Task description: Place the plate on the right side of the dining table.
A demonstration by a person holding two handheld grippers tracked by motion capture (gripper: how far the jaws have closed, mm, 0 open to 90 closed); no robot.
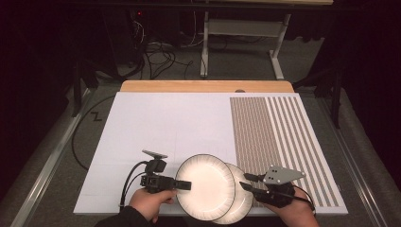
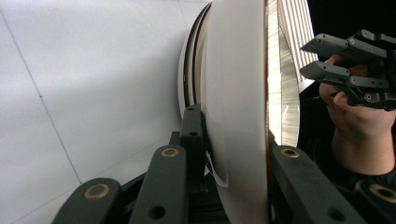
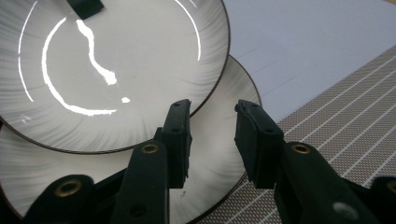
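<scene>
Two white plates with dark rims overlap near the front edge of the white mat point(image 1: 161, 123). The upper plate point(image 1: 205, 187) point(image 2: 236, 93) point(image 3: 130, 60) is tilted over the lower plate point(image 1: 242, 201) point(image 3: 56, 168). My left gripper point(image 1: 185, 185) point(image 2: 232, 128) is shut on the upper plate's left rim. My right gripper point(image 1: 247, 181) point(image 3: 212, 112) stands at the lower plate's right edge, its jaws apart and not pressing on anything. The lower plate's rim shows in the gap beneath them.
A brown-and-white striped placemat point(image 1: 283, 137) covers the right side of the table. The table's wooden far edge point(image 1: 203, 86) runs behind the mat. Cables and a desk frame point(image 1: 241, 28) lie on the floor beyond.
</scene>
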